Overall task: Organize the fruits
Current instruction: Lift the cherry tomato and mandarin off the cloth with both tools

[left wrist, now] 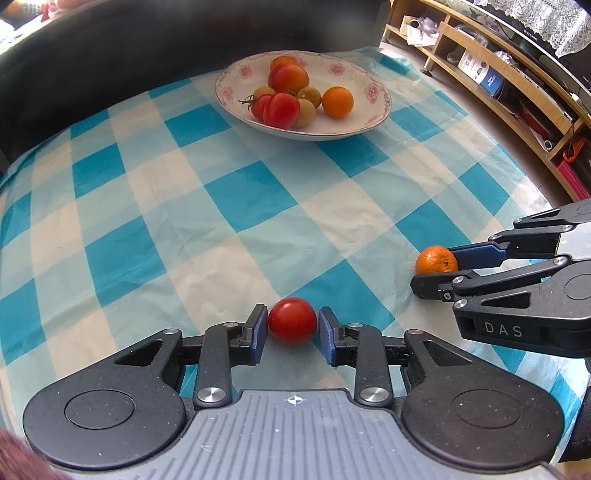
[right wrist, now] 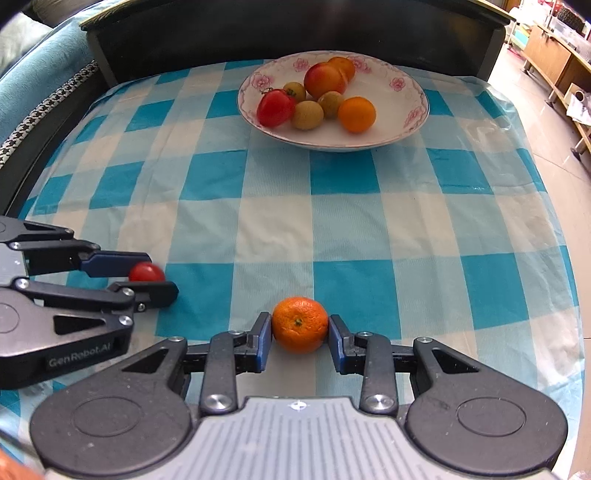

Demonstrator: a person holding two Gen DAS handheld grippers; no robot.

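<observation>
A small red tomato (left wrist: pixel 292 320) sits between the blue pads of my left gripper (left wrist: pixel 292 322), which is shut on it, low at the checked cloth. My right gripper (right wrist: pixel 300 326) is shut on an orange mandarin (right wrist: pixel 300 324), stem end facing the camera. Each gripper shows in the other's view: the right gripper (left wrist: pixel 437 271) with the mandarin (left wrist: pixel 436 258) is at the right edge, and the left gripper (right wrist: pixel 159 277) with the tomato (right wrist: pixel 146 273) at the left edge. A white flowered bowl (left wrist: pixel 354 74) (right wrist: pixel 399 110) at the far side holds several fruits: tomatoes, an orange, small greenish ones.
A blue and white checked cloth (right wrist: pixel 332 221) covers the table between the grippers and the bowl. A dark wall or furniture edge (right wrist: pixel 258 33) runs behind the bowl. Wooden shelves (left wrist: pixel 517 85) stand off the table's right side, above a tiled floor.
</observation>
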